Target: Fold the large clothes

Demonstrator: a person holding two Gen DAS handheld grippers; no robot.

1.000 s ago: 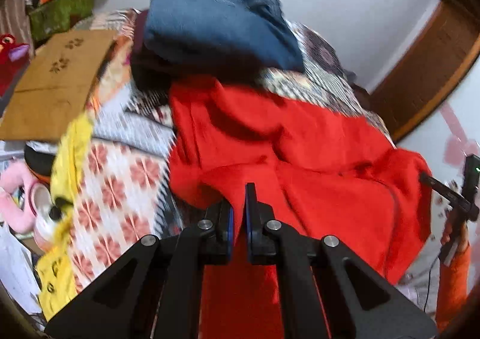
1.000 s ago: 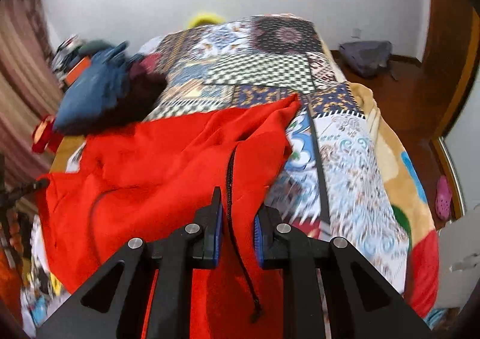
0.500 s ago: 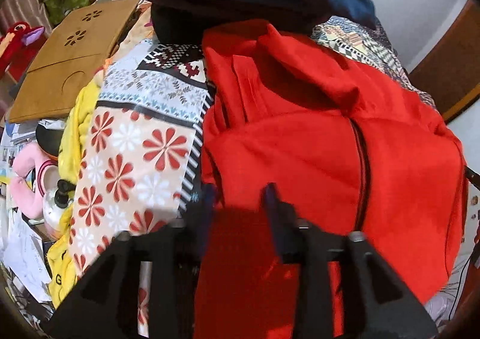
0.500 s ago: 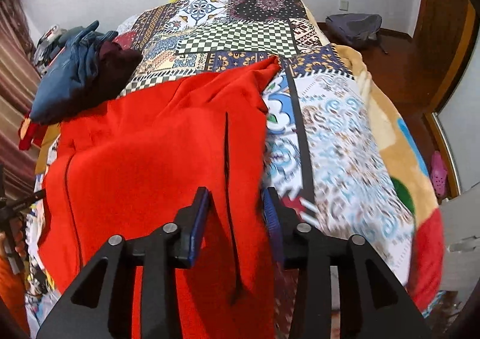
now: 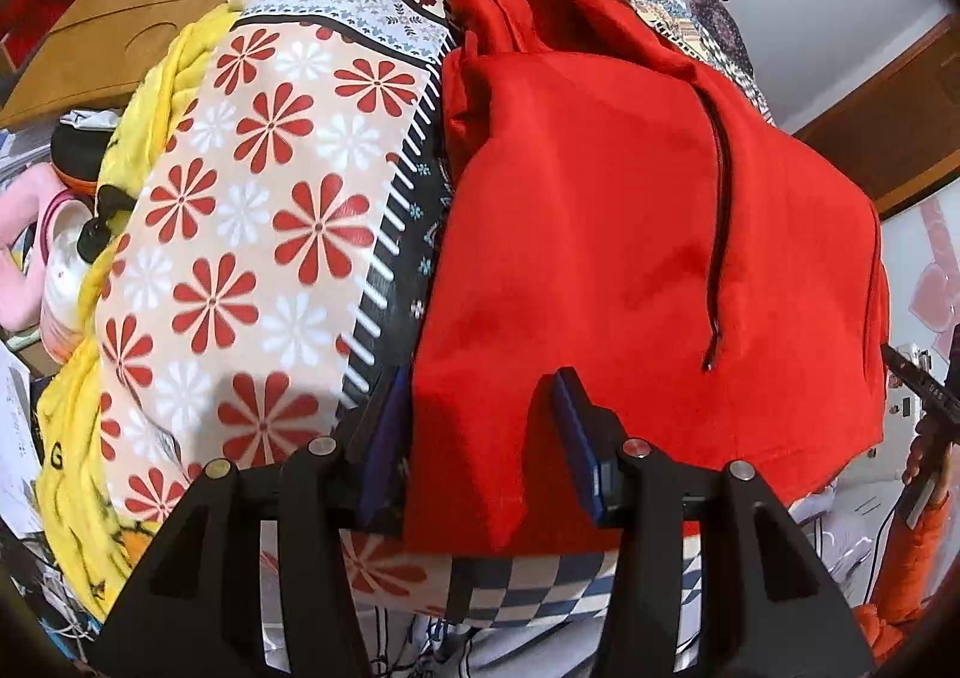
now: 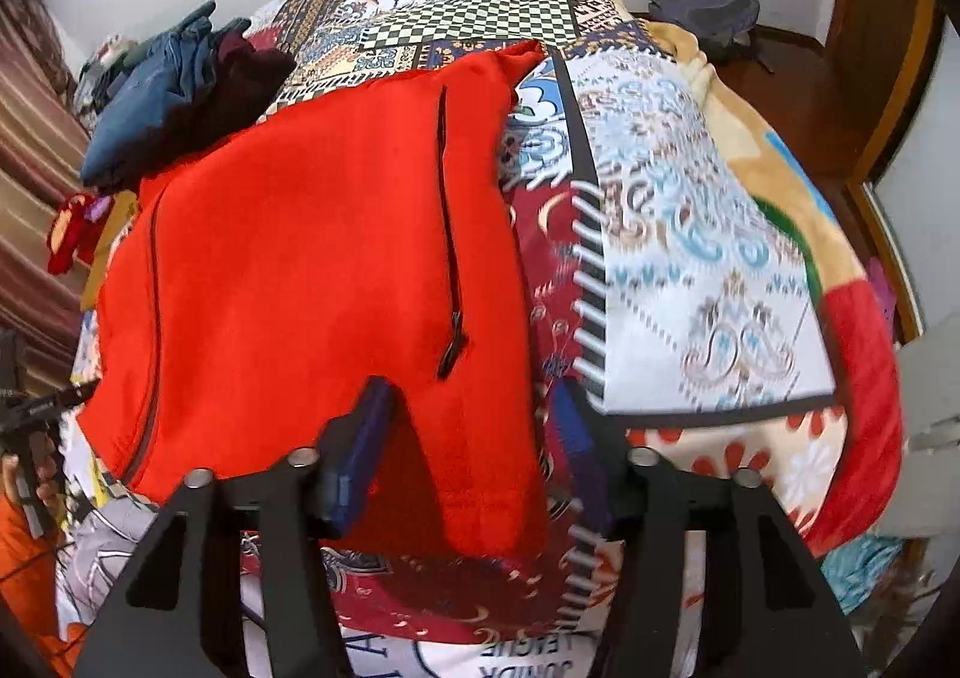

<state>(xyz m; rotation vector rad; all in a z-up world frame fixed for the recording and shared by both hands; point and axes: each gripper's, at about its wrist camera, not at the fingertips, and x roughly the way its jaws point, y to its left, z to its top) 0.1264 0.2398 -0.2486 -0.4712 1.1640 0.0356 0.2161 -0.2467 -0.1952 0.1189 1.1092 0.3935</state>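
A red zip-up garment (image 5: 600,210) lies spread flat on the patchwork bedspread (image 5: 252,234). In the left wrist view its near corner hangs over the bed edge between the jaws of my left gripper (image 5: 479,378). Those jaws are opening, and the blue pads stand apart from the cloth on the right side. In the right wrist view the red garment (image 6: 312,234) shows a dark zipper. Its other near corner hangs between the jaws of my right gripper (image 6: 469,385), which are also opening and not pressing the cloth.
A pile of dark blue and maroon clothes (image 6: 174,96) sits at the garment's far end. A yellow blanket (image 5: 126,150), a brown board (image 5: 150,6) and clutter lie beside the bed. A person's hand with a stand (image 5: 924,438) is at the bed's side.
Both grippers, shut on the lifted red garment a second ago, sank toward the bed edge and opened. The garment went from hanging bunched to lying flat on the bedspread.
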